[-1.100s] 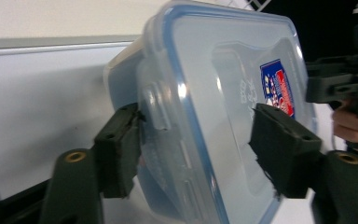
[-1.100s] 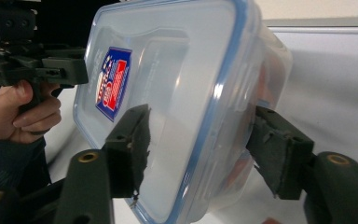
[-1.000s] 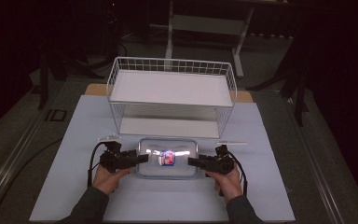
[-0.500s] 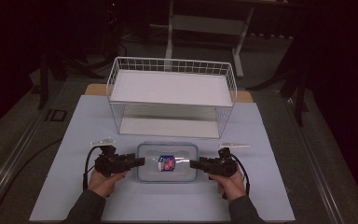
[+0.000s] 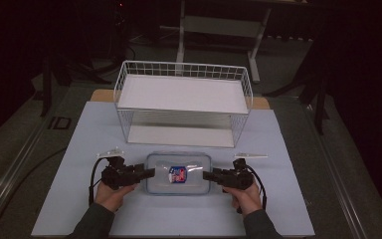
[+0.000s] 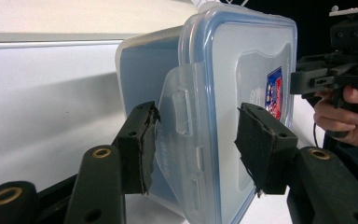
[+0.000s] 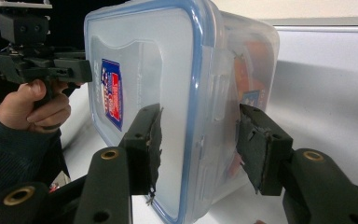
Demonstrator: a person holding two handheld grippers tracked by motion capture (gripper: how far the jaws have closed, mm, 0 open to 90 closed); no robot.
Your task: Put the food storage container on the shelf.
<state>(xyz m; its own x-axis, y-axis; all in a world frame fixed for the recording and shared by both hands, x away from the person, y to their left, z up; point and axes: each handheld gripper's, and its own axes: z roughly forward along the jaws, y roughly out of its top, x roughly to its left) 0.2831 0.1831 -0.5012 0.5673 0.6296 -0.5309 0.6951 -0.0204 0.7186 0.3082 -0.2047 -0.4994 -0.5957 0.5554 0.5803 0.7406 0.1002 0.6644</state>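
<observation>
**With both grippers at the container ends, line up on the latches**

Clear lidded container (image 5: pixel 178 173) lies flat on the white mat (image 5: pixel 79 139), in front of the wire rack (image 5: pixel 184 102). Left gripper (image 6: pixel 193 142) jaws spread, straddling the end latch flap (image 6: pixel 179 126), not pinching. Right gripper (image 7: pixel 198 140) also spread around its end. Best to close both evenly and squarely.

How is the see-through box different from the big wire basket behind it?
The plastic box is small, solid-walled and clear, shut with a blue-rimmed lid; the wire basket is much bigger, made of open white wire, with no lid. The box sits between the left tool and right tool; the basket stands untouched. Both rest on the white mat.
</observation>
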